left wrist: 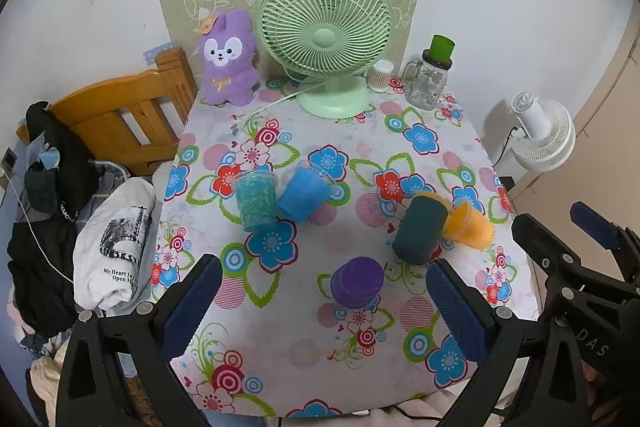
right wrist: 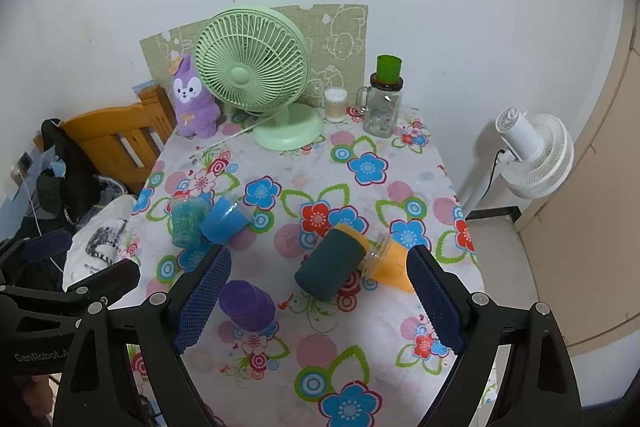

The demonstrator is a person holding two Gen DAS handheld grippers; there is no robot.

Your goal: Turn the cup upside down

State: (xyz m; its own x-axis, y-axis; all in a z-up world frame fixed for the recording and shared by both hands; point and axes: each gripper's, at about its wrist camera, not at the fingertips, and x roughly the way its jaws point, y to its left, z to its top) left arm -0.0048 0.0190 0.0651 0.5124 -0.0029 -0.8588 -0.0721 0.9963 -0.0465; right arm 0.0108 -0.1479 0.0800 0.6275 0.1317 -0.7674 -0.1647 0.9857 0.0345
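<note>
- Both my grippers hang above the near edge of the counter (left wrist: 400, 367), nothing in either. Left gripper (left wrist: 326, 311): fingers spread wide. Right gripper (right wrist: 320, 301): same, wide & empty.
- Five cups on the flowered cloth. Purple cup (left wrist: 357, 281) sits nearest, framed btwn my left fingers; it looks to be standing base-up already, tho I can't be sure.
- Dark green cup (right wrist: 331, 264) is tipped over, leaning on the orange cup (right wrist: 390, 265), which lies on its side, clear rim toward the green one, touching it.
- Farther left: teal cup (left wrist: 256, 202) & blue cup (left wrist: 304, 195), touching, the blue one tilted against the teal.
- Judgement: step in hand is picking a target & approaching. Dark green cup looks the likely one for the right side, since it sits btwn my right fingers.
- To do it well: come at the side wall mid-height, close across the body not the rim, lift clear of the orange cup before rotating, set down rim-flat.
- Risk: nudging the green cup may send the orange one rolling toward the counter edge.
- Left view alone shows the right gripper's fingers from the side; right view alone shows the left gripper's body w/ "GenRobot" lettering at lower left.
- Green desk fan (right wrist: 256, 75) & glass jar mug (right wrist: 382, 109) stand at the back, well apart.
</note>
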